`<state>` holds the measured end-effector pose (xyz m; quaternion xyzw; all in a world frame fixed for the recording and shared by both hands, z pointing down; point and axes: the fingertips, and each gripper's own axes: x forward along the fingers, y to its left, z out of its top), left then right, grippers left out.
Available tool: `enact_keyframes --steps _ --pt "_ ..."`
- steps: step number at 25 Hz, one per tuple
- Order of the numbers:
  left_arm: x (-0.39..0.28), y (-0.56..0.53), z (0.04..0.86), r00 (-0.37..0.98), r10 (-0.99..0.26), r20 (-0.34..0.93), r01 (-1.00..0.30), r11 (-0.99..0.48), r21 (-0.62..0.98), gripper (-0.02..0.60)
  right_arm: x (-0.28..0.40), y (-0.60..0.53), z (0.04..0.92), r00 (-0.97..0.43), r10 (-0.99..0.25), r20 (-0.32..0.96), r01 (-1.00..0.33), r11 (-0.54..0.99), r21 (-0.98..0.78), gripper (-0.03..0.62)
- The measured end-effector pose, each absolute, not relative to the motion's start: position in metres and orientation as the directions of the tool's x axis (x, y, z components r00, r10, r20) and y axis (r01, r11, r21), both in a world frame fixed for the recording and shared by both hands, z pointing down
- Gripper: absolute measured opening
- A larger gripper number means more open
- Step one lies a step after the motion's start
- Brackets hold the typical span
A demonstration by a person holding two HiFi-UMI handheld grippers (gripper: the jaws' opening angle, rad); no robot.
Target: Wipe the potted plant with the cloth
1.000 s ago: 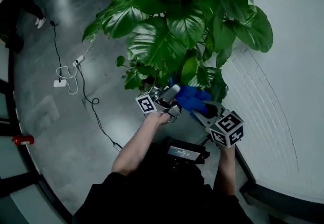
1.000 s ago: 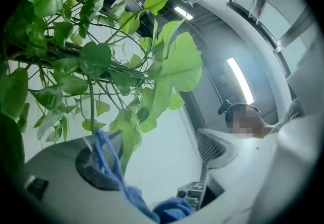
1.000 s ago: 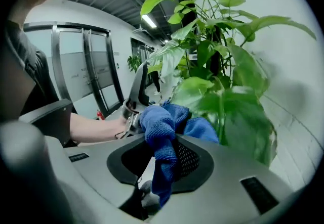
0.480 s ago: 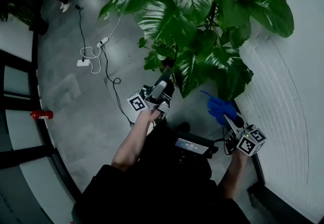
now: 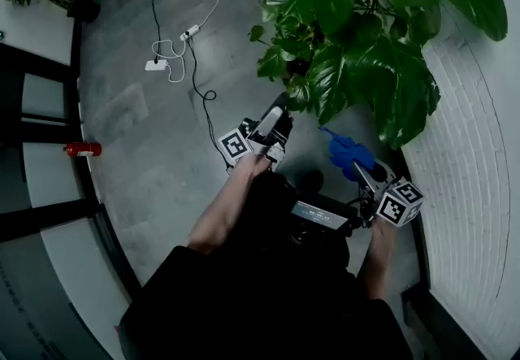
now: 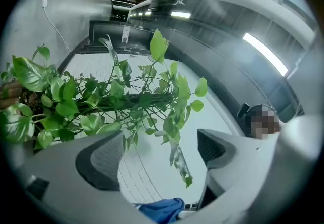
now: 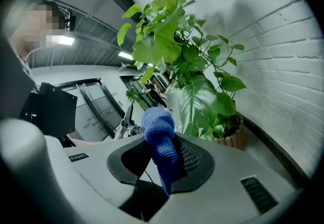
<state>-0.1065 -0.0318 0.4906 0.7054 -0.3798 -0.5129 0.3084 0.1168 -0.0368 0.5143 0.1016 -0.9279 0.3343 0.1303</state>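
Right gripper [image 7: 167, 160] has its jaws closed down narrow on a blue cloth [image 7: 159, 137], which is pinched between the pads and bunches up into a rounded wad beyond them. In the head view this gripper sits low at the right, close to the white brick wall [image 5: 479, 188], and the cloth points up toward the hanging leaves without touching them

The potted plant [image 5: 366, 25] fills the top of the head view, its broad green leaves spreading over the grey floor [image 5: 146, 155]. In the right gripper view its pot [image 7: 230, 137] stands on the floor against the wall, with the stems and leaves rising out of it

Left gripper [image 6: 157, 154] has its jaws wide apart with nothing between them; only trailing leaves and the wall show beyond the gap, and a corner of the blue cloth appears at the bottom edge of that view. In the head view it is held up just below the lowest leaves, apart from the right gripper

A white power strip [image 5: 158, 64] with its cables lies on the floor to the left
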Motion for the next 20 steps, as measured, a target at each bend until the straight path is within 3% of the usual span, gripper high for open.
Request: enact_keyframes --steps 4,9,14,20 --pt "-0.116 -0.039 0.498 0.253 -0.834 -0.49 -0.175 -0.537 0.825 0.48 0.081 -0.011 0.529 -0.936 -0.12 0.331 -0.309 0.731 -0.609 0.112" --pt "-0.145 -0.035 0.516 0.343 -0.812 -0.471 -0.109 -0.533 0.839 0.48 0.036 -0.017 0.514 -0.887 -0.366 0.281 -0.46 0.657 -0.598 0.112" --pt "-0.153 -0.06 0.547 0.377 -0.816 -0.438 -0.037 -0.486 0.873 0.481 0.036 -0.035 0.485 -0.769 -0.595 0.234 -0.623 0.615 -0.483 0.112" --pt "-0.124 -0.107 0.595 0.39 -0.842 -0.373 -0.001 -0.405 0.914 0.482 0.035 -0.102 0.465 -0.692 -0.707 0.148 -0.702 0.611 -0.366 0.112"
